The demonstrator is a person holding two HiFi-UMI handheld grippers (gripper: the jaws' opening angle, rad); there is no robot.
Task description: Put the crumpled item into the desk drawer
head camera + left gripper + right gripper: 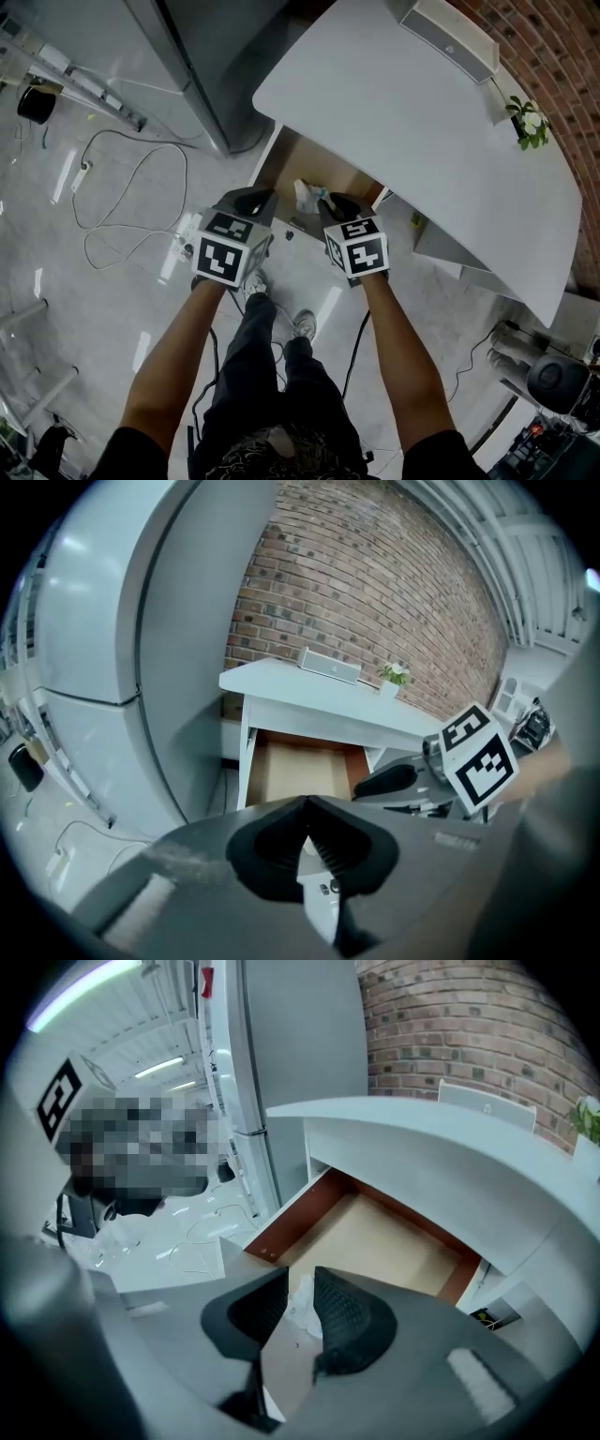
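Note:
The white desk (pixel 403 103) has its drawer (pixel 281 164) pulled out, showing a bare tan floor (pixel 375 1237). A small white crumpled item (pixel 302 1305) sits in the narrow gap between my right gripper's (pixel 298 1288) jaws, which are shut on it above the drawer's front part. In the head view the crumpled item (pixel 305 194) pokes out at the tip of the right gripper (pixel 330 202). My left gripper (pixel 251 199) hangs just left of it at the drawer's front left corner, with its jaws (pixel 306 803) shut and holding nothing.
A white box speaker (pixel 450 37) and a small potted plant (pixel 528 120) stand at the desk's back, against a brick wall (pixel 375 592). A tall grey cabinet (pixel 187 47) stands left of the desk. Cables (pixel 122 187) lie on the floor, and the person's feet (pixel 305 323) are below the drawer.

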